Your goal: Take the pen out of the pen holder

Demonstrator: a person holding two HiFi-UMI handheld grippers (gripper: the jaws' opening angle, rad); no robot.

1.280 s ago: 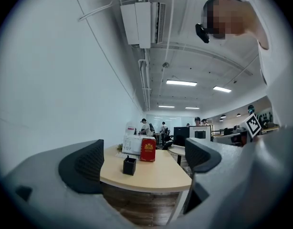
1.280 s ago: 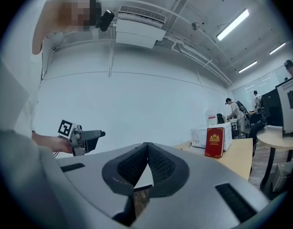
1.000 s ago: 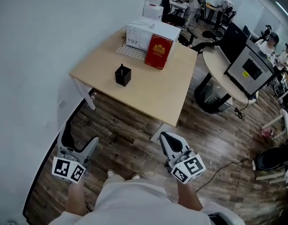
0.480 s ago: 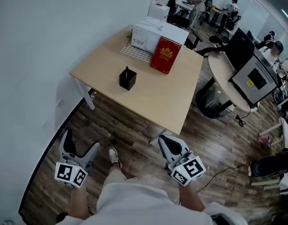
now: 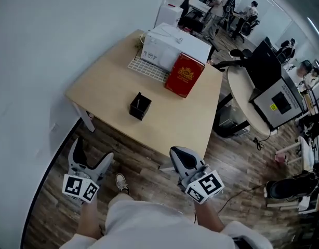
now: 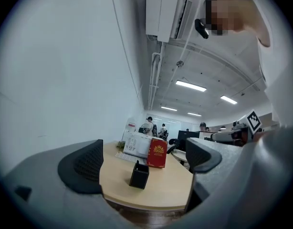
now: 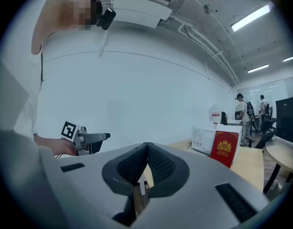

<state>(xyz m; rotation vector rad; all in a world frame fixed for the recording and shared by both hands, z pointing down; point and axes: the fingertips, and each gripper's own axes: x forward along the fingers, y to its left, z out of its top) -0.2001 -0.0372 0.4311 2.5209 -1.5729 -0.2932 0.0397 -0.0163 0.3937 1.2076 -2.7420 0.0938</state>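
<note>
The black square pen holder (image 5: 140, 107) stands near the middle of the light wooden table (image 5: 107, 82); a thin dark pen tip shows above its rim. In the left gripper view the pen holder (image 6: 139, 175) lies straight ahead between the jaws, still far off. My left gripper (image 5: 91, 154) hangs open and empty over the floor, short of the table's near edge. My right gripper (image 5: 181, 158) is shut with nothing in it, just off the table's front right edge; in its own view the pads (image 7: 146, 165) meet.
A red box (image 5: 184, 75) stands upright behind the holder, with a white box (image 5: 172, 45) and a white grid mat (image 5: 146, 68) further back. A round desk with a monitor (image 5: 274, 100) is at the right. A white wall runs along the left.
The table and holder have come nearer and shifted in the head view as the person stepped forward. Both grippers stay low; left open, right shut as before.
</note>
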